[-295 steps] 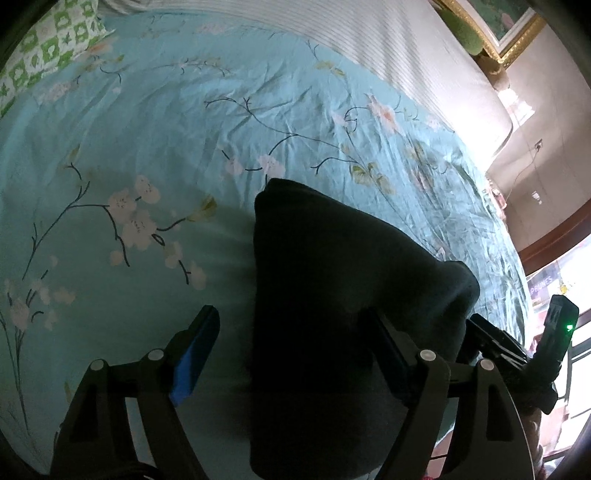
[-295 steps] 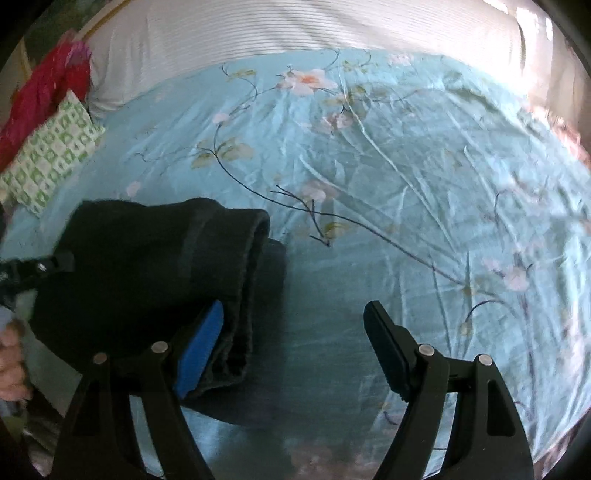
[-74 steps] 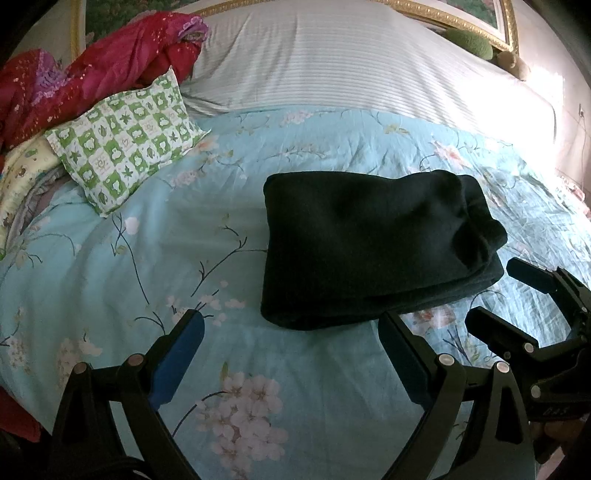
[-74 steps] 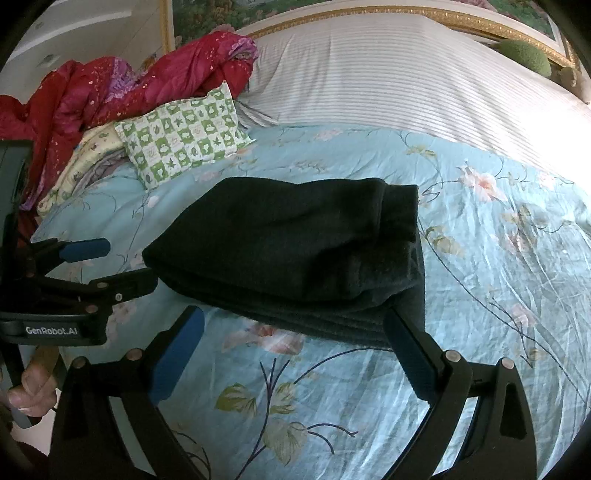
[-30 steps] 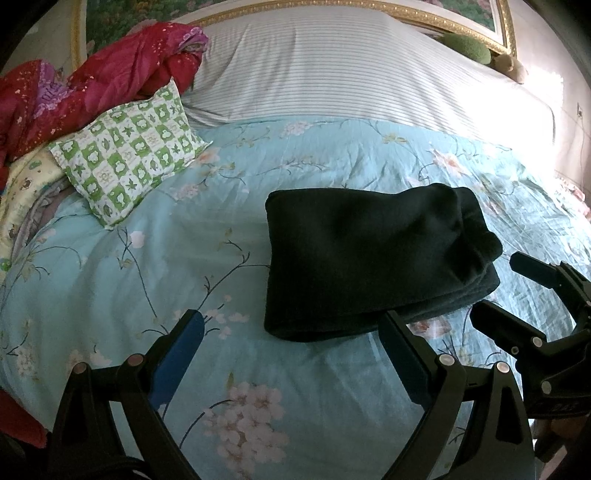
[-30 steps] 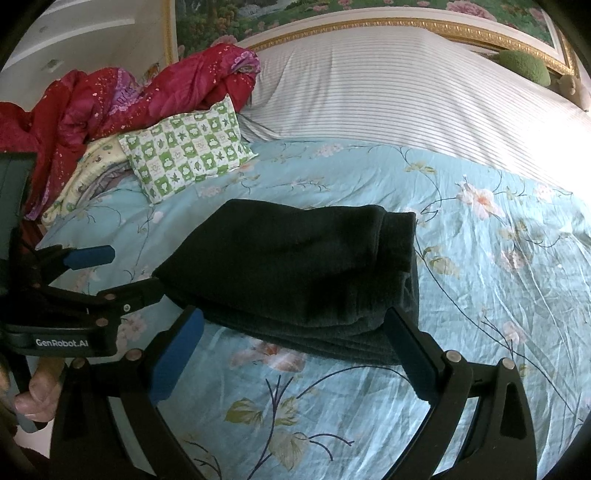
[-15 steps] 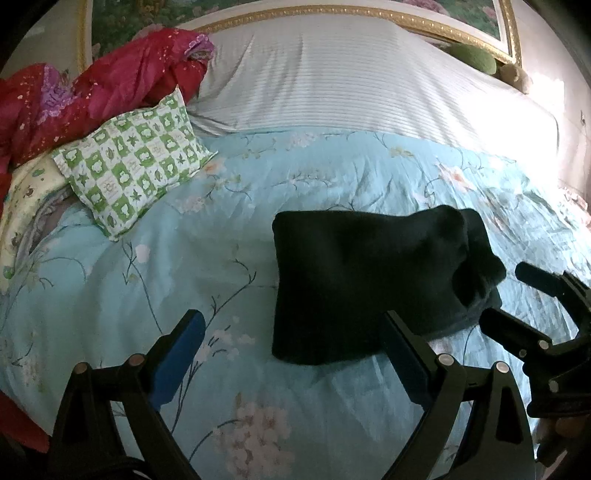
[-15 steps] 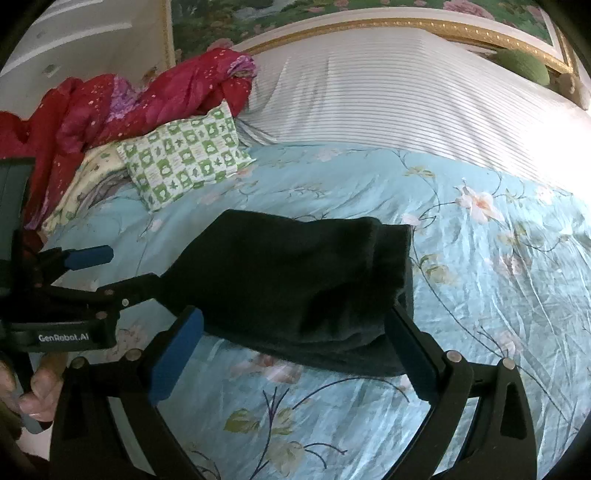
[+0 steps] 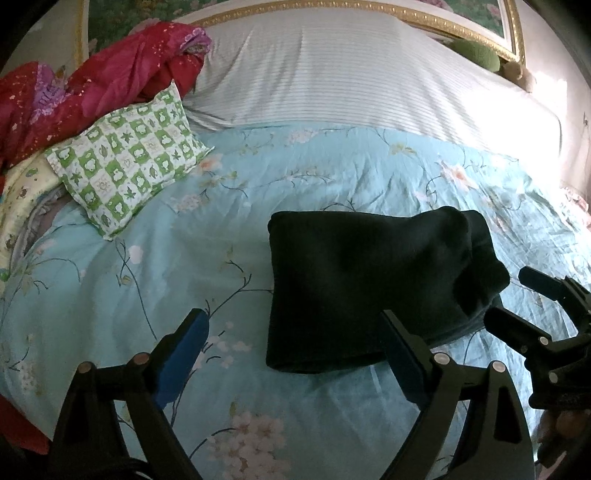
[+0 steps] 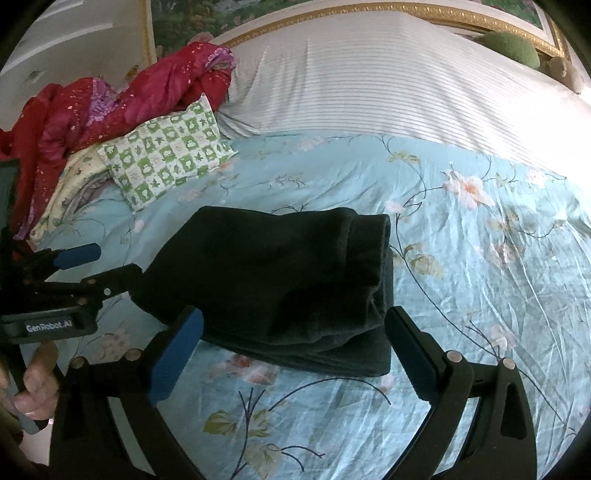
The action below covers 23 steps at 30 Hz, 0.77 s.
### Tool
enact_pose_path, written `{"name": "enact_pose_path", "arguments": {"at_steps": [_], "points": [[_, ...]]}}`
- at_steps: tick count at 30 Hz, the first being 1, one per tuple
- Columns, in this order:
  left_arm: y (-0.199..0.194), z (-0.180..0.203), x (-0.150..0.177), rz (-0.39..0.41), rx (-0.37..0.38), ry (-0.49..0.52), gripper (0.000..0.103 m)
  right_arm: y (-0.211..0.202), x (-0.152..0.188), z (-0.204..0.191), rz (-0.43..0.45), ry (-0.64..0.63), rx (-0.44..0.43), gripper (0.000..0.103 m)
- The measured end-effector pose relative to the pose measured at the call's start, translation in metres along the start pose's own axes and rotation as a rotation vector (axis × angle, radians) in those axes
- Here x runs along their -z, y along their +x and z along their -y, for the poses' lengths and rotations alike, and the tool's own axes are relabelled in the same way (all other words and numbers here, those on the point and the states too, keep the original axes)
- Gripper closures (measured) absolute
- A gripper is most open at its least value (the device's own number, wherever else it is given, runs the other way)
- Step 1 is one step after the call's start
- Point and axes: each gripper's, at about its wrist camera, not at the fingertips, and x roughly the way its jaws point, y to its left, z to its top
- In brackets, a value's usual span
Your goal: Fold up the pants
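The black pants point(image 9: 369, 288) lie folded into a thick rectangular bundle on the blue floral bedspread point(image 9: 207, 258), with the rolled edge at the right. The same pants point(image 10: 280, 284) fill the middle of the right wrist view. My left gripper point(image 9: 295, 350) is open, held just short of the bundle's near edge, nothing between its fingers. My right gripper point(image 10: 295, 347) is open too, its fingers on either side of the bundle's near edge without touching it. Each gripper shows in the other's view: the right gripper point(image 9: 517, 306) at the pants' right side, the left gripper point(image 10: 96, 269) at their left side.
A green-and-white checked pillow point(image 9: 125, 166) and a heap of red bedding point(image 9: 92, 92) lie at the back left. A striped white cover point(image 9: 351, 74) spans the head of the bed below a gilt frame point(image 9: 461, 26). A hand point(image 10: 37, 391) holds the left gripper's handle.
Both grippers have drawn back from the pants and stayed open; the bundle lies released on the bed. Over the last second the views have shifted only slightly.
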Motion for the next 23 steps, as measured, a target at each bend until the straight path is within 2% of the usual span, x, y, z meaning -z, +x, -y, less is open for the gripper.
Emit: {"name": "enact_pose_path", "arguments": {"at_steps": [12, 23], "points": [[0.002, 0.01, -0.012, -0.013, 0.0, 0.011, 0.011, -0.002, -0.002, 0.007, 0.004, 0.017, -0.011, 0.004], [0.012, 0.018, -0.014, -0.061, -0.023, 0.0, 0.012, -0.002, -0.005, 0.016, 0.003, 0.032, -0.03, 0.004]]}}
